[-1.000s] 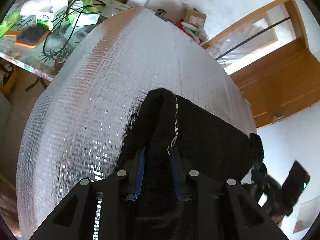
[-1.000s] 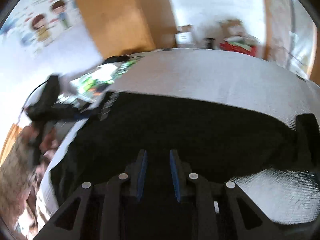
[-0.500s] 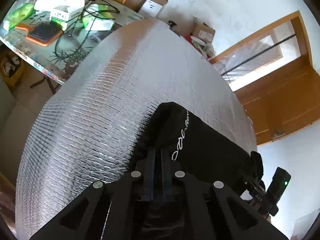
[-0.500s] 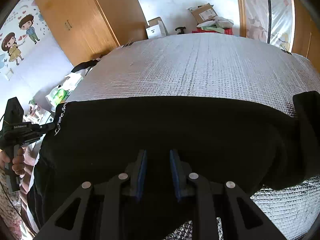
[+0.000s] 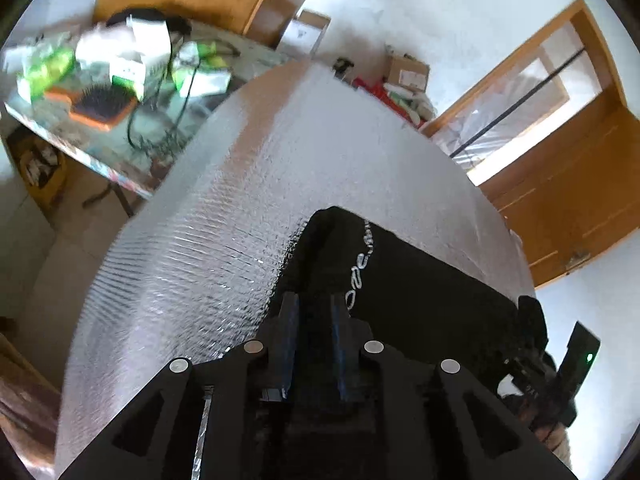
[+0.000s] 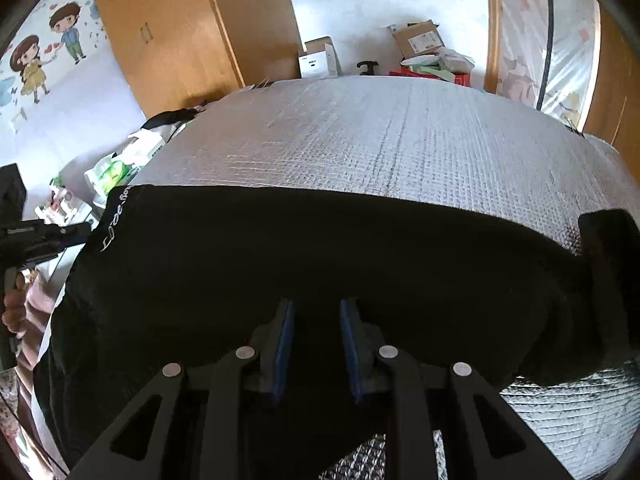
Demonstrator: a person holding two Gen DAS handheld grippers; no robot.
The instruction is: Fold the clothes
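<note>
One left hand-held gripper (image 5: 313,312) reopened over garment (image 5: 420,292).

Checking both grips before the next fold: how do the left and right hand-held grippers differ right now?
The left hand-held gripper sits at the black garment's end, by its white lettering; the right hand-held gripper sits mid-way along its near edge. The left view is motion-blurred, the right sharp. Both have blue pads parted, with black cloth between; actual pinch is unclear.

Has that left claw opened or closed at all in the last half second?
Yes. The left gripper opened: its blue pads, nearly together before, now stand apart over the black garment.
</note>
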